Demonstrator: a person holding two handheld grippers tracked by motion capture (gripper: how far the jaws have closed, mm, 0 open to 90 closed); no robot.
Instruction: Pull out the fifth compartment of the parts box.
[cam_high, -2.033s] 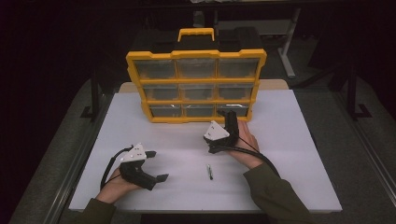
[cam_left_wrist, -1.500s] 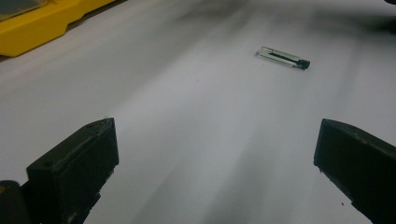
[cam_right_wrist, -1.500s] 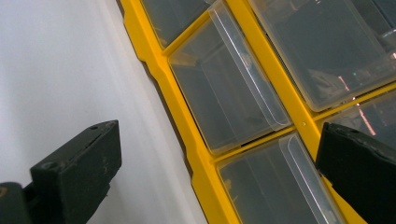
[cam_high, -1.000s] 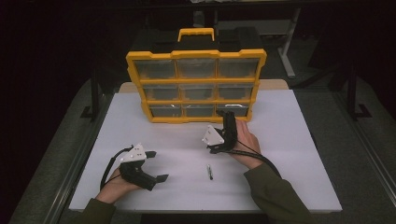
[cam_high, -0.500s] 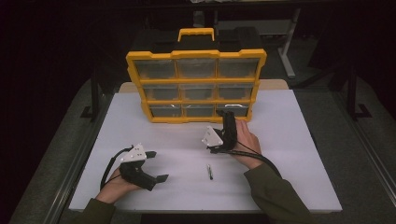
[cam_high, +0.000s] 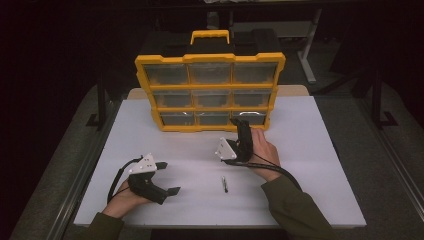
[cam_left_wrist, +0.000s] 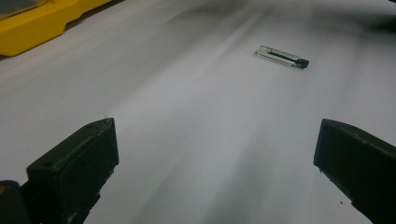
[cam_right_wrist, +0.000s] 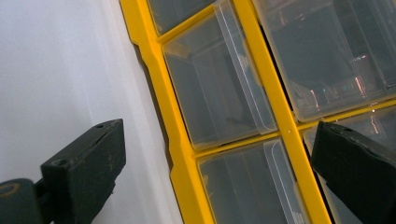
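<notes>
**Right gripper raised to the bottom drawers of the yellow box**

The right gripper (cam_high: 243, 131) was held up close to the yellow drawer box (cam_high: 210, 59), at its bottom right corner. Its fingers (cam_right_wrist: 84, 163) were spread wide apart and nothing was held between them. In the right gripper view, the clear bottom drawer (cam_right_wrist: 219, 79) was seen straight ahead between the fingers, so the gripper was most likely lined up there for a drawer to be pulled out. The drawer was shut and its inside looked empty, though that could not be told for sure.

The left gripper (cam_high: 167, 180) was rested low on the white bench (cam_high: 310, 165), well in front of the box and to its left. Its fingers (cam_left_wrist: 74, 172) were spread too, with nothing in them.

A small metal piece (cam_high: 225, 184) was left lying flat on the bench, in front of the box and between the two grippers. Nothing was seen in the way between the right gripper and the box.
</notes>
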